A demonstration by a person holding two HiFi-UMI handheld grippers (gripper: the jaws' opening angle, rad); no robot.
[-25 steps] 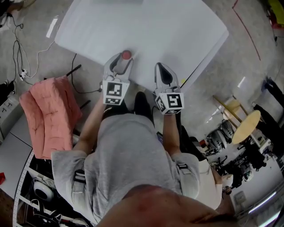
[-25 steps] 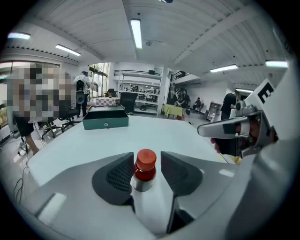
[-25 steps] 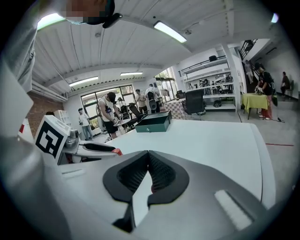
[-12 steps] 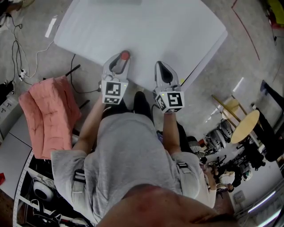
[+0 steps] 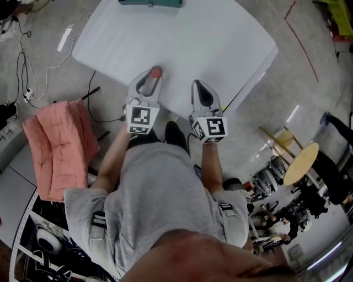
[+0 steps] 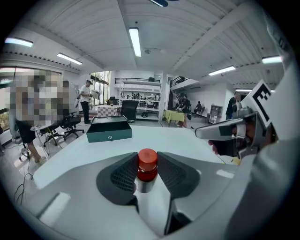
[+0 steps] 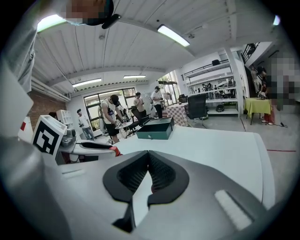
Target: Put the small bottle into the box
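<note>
A small bottle [image 6: 147, 164] with a red cap and clear body stands upright between the pads of my left gripper [image 6: 147, 172], which is shut on it. From the head view the bottle [image 5: 156, 71] is at the tip of the left gripper [image 5: 154, 76], near the front edge of the white table [image 5: 220, 38]. The dark green box [image 6: 109, 129] lies across the table at its far edge, its lid up, and also shows as the box [image 5: 150, 3] and the box [image 7: 156, 128]. My right gripper [image 7: 148, 157] is shut and empty, to the right of the left one [image 5: 202, 89].
A pink cushion [image 5: 59, 144] lies on a seat to the left of the person. Cables [image 5: 25, 66] run over the floor at the left. A round wooden stool [image 5: 301, 157] stands at the right. Several people and office chairs are beyond the table's far side.
The left jaws have closed in on the bottle's sides. The head view has tilted, so the box's edge now shows at the top. The right gripper has hardly moved.
</note>
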